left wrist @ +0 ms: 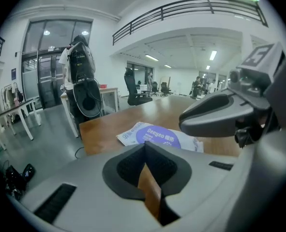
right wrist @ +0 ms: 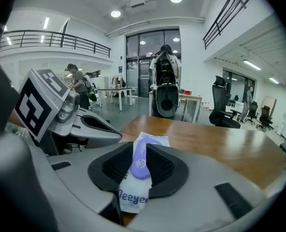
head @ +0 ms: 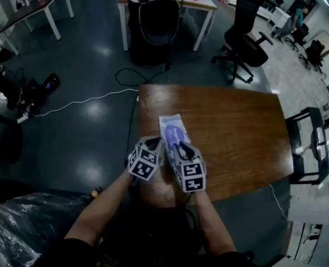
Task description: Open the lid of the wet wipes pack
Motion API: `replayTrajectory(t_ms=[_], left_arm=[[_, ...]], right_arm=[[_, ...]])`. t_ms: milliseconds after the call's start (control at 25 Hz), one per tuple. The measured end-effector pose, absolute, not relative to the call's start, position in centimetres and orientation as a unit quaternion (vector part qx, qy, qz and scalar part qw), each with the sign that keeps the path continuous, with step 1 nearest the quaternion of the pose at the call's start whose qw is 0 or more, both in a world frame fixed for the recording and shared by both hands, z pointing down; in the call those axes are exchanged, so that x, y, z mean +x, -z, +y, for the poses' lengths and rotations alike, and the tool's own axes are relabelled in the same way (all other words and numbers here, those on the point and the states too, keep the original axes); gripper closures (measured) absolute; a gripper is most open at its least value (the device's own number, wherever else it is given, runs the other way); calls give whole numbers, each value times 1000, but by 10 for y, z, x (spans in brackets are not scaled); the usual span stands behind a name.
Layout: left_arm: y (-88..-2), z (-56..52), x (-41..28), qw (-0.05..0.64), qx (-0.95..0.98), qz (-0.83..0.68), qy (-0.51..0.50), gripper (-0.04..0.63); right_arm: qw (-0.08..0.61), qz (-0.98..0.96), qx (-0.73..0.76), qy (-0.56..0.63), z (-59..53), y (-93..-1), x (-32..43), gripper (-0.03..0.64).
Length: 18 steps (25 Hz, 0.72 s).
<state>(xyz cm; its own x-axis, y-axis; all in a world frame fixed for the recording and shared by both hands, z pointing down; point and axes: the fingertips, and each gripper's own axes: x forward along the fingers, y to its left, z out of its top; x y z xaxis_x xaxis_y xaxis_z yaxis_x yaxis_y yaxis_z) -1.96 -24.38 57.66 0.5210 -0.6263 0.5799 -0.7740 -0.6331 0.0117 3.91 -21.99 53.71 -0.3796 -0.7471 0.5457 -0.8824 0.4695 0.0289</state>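
Note:
The wet wipes pack lies flat on the wooden table, white with a purple oval lid facing up. Both grippers hover side by side at its near end. My left gripper is just left of the pack, its pads meeting at the tips, with nothing between them; the pack lies ahead to the right. My right gripper is over the pack's near end. Its jaws stand a little apart, and the purple lid shows through the narrow gap, below them.
The table's near edge is under my forearms and its left edge runs close to the left gripper. Beyond it are black office chairs, white desks and cables on the dark floor. A person with a backpack stands farther off.

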Motion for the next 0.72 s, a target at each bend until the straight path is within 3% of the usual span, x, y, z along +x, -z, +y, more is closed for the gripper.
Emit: replayTrajectory(t_ms=[400,720], left_arm=[[-604,-277,-18,154,849,-391,-321,589],[-628,-271,-16,170,844,-358,-363,589]], right_arm=[[321,-798,497,-111,-248,-577,23,419],[345,-788,500,-101,-249,-588,19,410]])
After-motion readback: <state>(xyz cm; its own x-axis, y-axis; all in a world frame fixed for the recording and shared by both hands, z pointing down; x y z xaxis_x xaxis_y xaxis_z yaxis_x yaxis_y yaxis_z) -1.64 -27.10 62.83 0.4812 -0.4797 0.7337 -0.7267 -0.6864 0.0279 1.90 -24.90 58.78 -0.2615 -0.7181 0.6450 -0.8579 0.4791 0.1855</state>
